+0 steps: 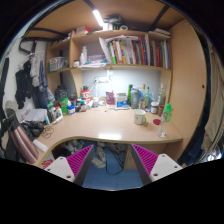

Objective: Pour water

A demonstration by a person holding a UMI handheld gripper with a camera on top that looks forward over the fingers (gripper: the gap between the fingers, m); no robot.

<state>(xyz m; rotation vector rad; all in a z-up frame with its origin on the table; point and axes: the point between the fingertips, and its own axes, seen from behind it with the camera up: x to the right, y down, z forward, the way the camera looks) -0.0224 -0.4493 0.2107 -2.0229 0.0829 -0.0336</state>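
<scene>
Small study room, wood-panelled wall on the right, ceiling light strip (98, 17) on. An L-shaped wooden surface (100, 125) runs along the left wall and the back wall. Above it a wooden shelf (120, 67) carries a row of books (128, 50) and papers. Clothes or bags (22, 85) hang at the left. Clutter of bottles and small containers sits along the back of the surface: a green bottle (129, 94) near the middle, more bottles (148, 98) just to its right, a light green item (168, 112) at the right end. Which one holds the water, cannot tell; all of them are well beyond the fingers, at the far edge. A small red thing (158, 122) lies near the right front of the surface. Claw (112, 160) is released, fingers wide apart with magenta pads (78, 158) showing, nothing between them, held low in front of the surface edge. A blue chair seat (110, 172) shows between the fingers.
</scene>
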